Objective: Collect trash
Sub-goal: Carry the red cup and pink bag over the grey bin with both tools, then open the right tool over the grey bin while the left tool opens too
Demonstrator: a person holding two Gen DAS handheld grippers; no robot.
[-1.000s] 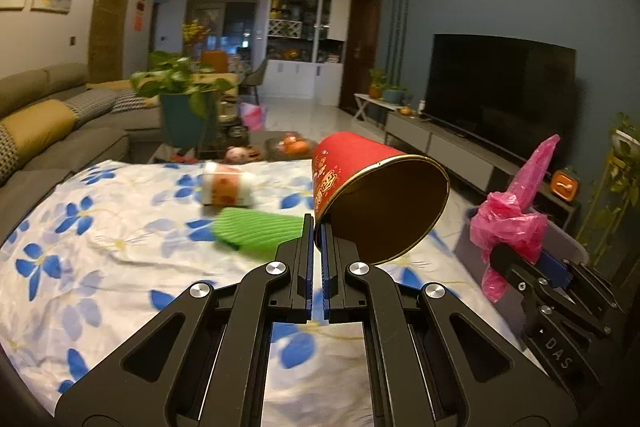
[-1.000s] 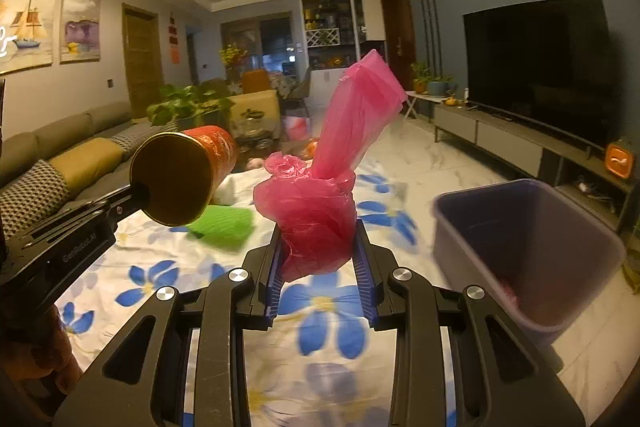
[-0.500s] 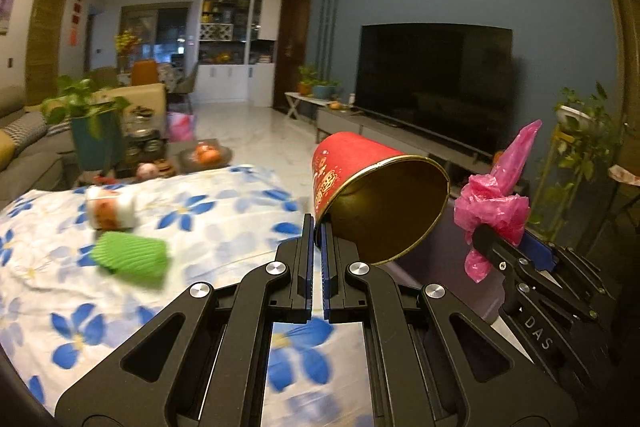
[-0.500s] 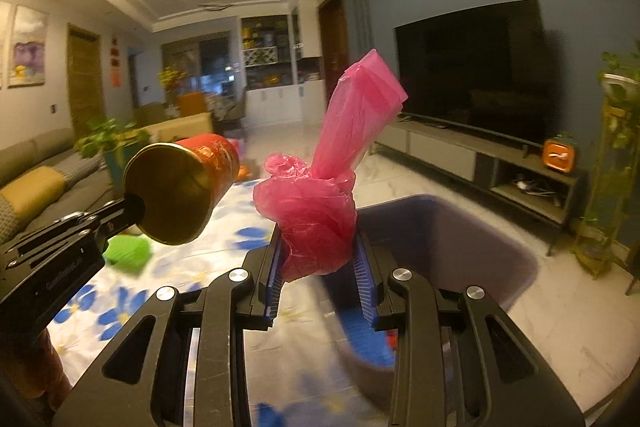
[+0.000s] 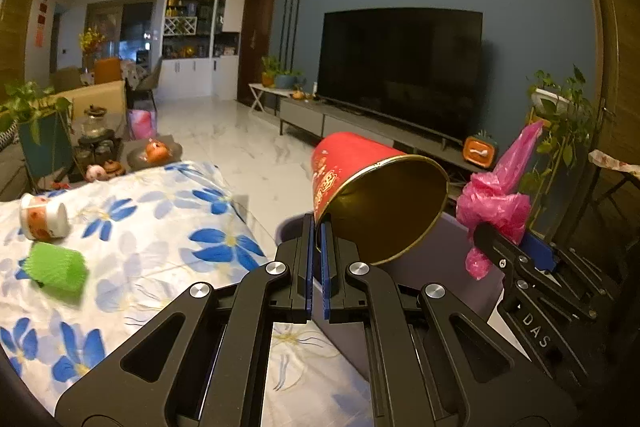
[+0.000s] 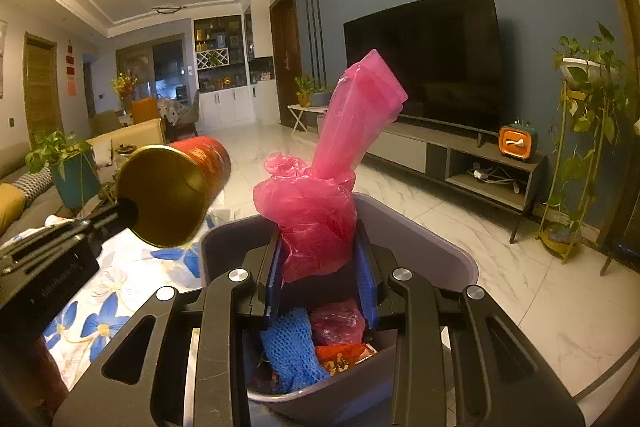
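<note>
- Both grippers have swung away from the flowered cloth and now sit over the grey bin, which a second ago lay off to the side.
- Left wrist view: the left gripper is clamped nearly closed on the rim of a red cup, which lies tilted with its gold inside facing the camera, above the bin's near edge.
- Beside the cup, on the side away from the cloth, the right gripper holds a crumpled pink bag.
- Well away from the bin, a green mesh sleeve and a small white and orange cup lie on the cloth.
- Right wrist view: the right gripper squeezes the pink bag between its blue pads, directly above the bin, with the bag's tail standing up.
- Inside the bin lie a blue mesh piece, a red wrapped lump and an orange wrapper.
- The red cup hangs beside the bin's rim, over the cloth's edge, held by the left gripper.
</note>
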